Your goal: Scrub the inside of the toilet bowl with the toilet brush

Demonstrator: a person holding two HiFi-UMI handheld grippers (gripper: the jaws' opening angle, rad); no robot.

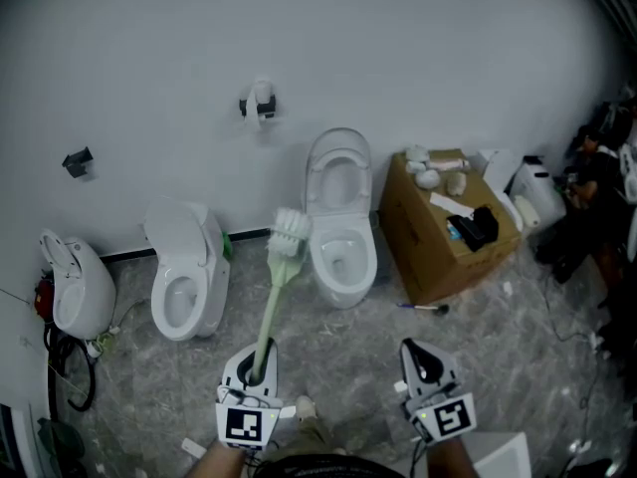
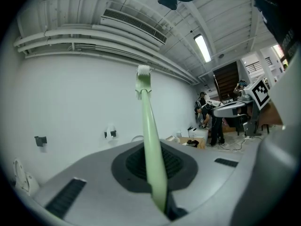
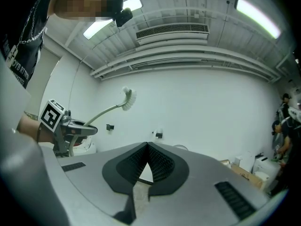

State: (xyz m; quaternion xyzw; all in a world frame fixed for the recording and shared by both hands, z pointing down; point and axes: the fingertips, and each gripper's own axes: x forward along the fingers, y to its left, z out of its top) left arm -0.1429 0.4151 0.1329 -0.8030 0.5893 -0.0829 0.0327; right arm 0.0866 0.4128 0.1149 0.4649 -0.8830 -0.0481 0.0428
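Both tongs are pale grey wedge-shaped shells with black ribbed pads (image 3: 162,166). In the head view the left tongs (image 1: 259,358) sit at seven o'clock and the right tongs (image 1: 418,352) at five. Each carries a white marker cube (image 1: 246,425) with black squares. The person wears a black top (image 3: 23,36) with white print.

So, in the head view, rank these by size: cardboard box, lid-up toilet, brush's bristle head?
1. Cardboard box
2. Lid-up toilet
3. Bristle head, smallest even though it is held nearer the camera.
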